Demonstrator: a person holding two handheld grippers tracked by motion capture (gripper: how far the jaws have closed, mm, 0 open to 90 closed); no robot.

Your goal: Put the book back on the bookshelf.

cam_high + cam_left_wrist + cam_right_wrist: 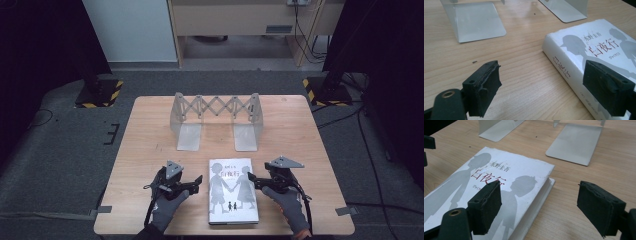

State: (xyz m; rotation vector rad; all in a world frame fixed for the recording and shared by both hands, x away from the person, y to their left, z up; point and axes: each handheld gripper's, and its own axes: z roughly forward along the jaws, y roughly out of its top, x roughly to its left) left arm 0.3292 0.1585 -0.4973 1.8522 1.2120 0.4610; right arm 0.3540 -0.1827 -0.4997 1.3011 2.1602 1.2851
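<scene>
A: Table [150,145] first. Wooden, with a metal bookend rack [215,120] standing at the far side, two upright ends joined by a scissor lattice, each with a flat foot plate toward the person.

B: Anything in the rack?

A: Nothing between the ends. No other containers.

B: Book?

A: Book [233,190] lies flat, cover up, near the front edge, between the two grippers and well apart from the rack. White cover, grey silhouettes, red title.

B: How does it handle?

A: My guess: thick paperback, fairly heavy, block stiff but the cover flexes and looks smooth, so it could slip. In the right gripper view the top cover corner [546,173] is lifted a bit off the pages.

B: Where to grab?

A: I'd say across the thickness at the long edges, spine [564,71] on the left side, page edge on the right. One jaw has to get under, so tip it first.

B: Grippers?

A: Left gripper [199,182] jaws spread, empty, just beside the spine. Right gripper [251,179] jaws spread, empty, straddling the book's right edge, not clamped.
</scene>
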